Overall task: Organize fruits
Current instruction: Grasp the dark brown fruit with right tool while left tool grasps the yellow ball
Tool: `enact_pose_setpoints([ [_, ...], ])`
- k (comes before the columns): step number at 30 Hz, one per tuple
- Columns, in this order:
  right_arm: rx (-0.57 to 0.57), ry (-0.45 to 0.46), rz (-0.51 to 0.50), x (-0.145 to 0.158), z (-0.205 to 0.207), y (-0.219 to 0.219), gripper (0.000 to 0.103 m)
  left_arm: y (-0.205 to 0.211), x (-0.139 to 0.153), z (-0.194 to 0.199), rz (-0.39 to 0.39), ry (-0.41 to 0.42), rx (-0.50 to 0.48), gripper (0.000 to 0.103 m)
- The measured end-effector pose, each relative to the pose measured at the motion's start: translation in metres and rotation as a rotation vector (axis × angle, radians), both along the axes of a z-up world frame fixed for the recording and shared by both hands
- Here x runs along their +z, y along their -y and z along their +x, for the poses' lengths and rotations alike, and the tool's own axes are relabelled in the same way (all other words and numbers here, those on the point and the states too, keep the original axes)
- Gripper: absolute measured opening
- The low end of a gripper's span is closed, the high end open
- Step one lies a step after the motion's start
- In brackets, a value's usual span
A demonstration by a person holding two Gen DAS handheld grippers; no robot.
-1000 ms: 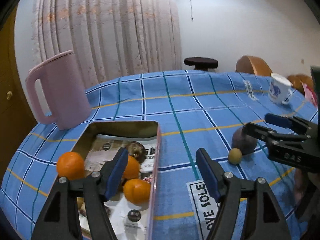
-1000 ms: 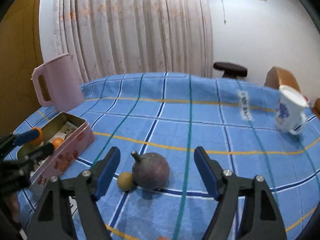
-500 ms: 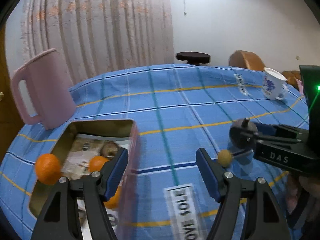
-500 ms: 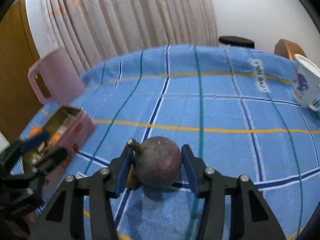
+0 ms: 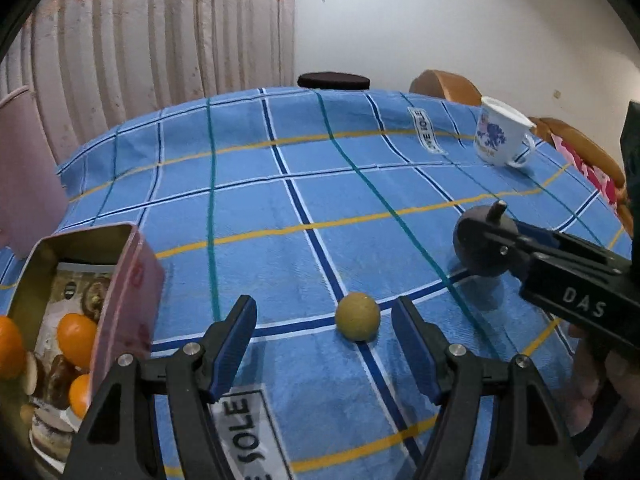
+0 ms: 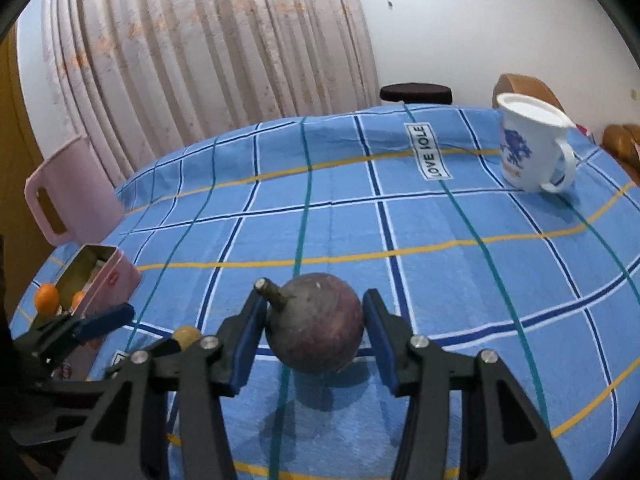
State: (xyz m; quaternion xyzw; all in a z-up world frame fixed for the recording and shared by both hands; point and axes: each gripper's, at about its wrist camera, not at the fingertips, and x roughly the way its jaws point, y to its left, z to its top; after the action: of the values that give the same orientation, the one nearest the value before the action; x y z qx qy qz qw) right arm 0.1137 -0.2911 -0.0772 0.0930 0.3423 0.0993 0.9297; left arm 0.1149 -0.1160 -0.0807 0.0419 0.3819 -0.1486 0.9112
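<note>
Lifted off the cloth, dark purple stemmed mangosteen sits clamped in right gripper

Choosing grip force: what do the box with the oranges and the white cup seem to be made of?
The box looks like thin sheet metal: dull gold inside, printed pink outside, rolled rim. The white cup looks like glazed ceramic or enamel, glossy with a blue print; which one is unclear.

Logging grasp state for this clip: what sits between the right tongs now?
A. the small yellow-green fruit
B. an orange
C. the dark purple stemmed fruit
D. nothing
C: in the right wrist view the dark purple fruit fills the gap of the right tongs, lifted above its shadow on the tablecloth, while the small yellow-green fruit lies loose before the open left tongs.
</note>
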Motion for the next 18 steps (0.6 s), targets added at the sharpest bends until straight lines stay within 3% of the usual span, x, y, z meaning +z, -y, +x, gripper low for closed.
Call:
enact_pose_setpoints([
  [2, 0.010, -0.007, -0.002, -0.001, 0.001, -0.002, 0.052, 0.002, -0.001, 0.005, -0.004, -0.010, -0.010, 0.066],
  [4, 0.017, -0.012, 0.001, -0.002, 0.002, -0.002, 0.052, 0.004, -0.003, 0.009, -0.004, -0.021, -0.019, 0.048],
  [9, 0.034, -0.024, 0.016, -0.005, 0.004, -0.002, 0.053, 0.009, -0.010, 0.015, -0.029, -0.083, -0.068, 0.029],
  [18, 0.047, -0.007, 0.021, -0.003, 0.002, -0.002, 0.053, 0.006, -0.005, 0.009, -0.041, -0.045, -0.049, 0.027],
])
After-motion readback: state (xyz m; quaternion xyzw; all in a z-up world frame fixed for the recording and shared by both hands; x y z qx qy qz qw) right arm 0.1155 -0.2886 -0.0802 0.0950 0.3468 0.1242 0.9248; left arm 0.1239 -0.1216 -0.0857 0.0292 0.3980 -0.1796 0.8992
